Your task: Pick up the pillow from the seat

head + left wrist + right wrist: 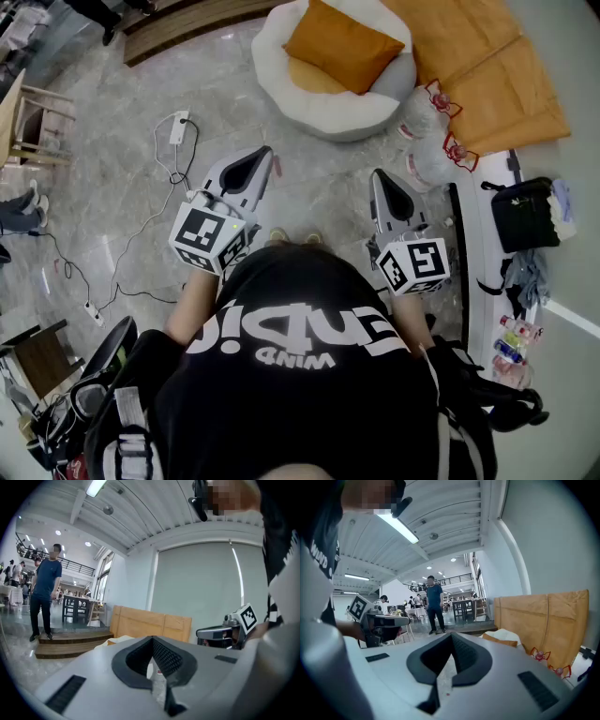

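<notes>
An orange pillow (342, 44) lies on a round white cushioned seat (323, 114) on the floor, far ahead in the head view. My left gripper (260, 156) and right gripper (379, 176) are held side by side at waist height, well short of the seat, both pointing toward it. Each is shut with nothing between its jaws. In the right gripper view the right gripper (451, 637) points level, and the pillow's orange edge (502, 641) shows just past it. In the left gripper view the left gripper (152, 640) hides most of the seat.
Orange sheeting (492, 70) lies right of the seat, with clear plastic bags (427, 117) beside it. A power strip and cables (178, 127) trail across the marble floor on the left. A black bag (523, 211) and bottles (511, 339) sit at the right. A person (44, 590) stands by a wooden step.
</notes>
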### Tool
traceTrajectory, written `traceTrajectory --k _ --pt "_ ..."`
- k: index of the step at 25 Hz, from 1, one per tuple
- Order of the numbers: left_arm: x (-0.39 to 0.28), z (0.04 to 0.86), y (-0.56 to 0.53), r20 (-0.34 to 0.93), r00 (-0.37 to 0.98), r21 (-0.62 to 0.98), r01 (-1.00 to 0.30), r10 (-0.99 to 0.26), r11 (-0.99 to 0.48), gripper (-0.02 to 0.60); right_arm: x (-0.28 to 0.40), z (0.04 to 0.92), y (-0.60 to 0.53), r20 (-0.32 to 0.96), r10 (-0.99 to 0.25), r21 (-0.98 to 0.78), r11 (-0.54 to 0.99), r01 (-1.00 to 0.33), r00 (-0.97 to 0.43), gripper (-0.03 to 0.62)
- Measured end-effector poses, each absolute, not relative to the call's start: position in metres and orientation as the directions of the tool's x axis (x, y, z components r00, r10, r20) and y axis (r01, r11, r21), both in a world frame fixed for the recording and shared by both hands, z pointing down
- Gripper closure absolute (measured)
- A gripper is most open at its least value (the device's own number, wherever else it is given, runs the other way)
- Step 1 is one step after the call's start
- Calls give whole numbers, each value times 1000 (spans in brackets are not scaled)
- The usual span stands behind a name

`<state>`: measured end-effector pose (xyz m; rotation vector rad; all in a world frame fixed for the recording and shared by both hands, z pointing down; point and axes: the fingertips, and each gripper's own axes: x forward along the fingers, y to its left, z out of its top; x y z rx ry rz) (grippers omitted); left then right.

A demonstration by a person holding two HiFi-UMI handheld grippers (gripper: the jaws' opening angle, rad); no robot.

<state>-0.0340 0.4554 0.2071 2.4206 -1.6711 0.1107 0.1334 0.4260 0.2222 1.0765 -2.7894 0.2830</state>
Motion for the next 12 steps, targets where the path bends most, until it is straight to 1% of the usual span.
traceTrajectory --k 12 --pt "-41 207 458 171 359 122 -932 -917 -342 574 127 220 431 184 -644 -145 729 -669 -742 572"
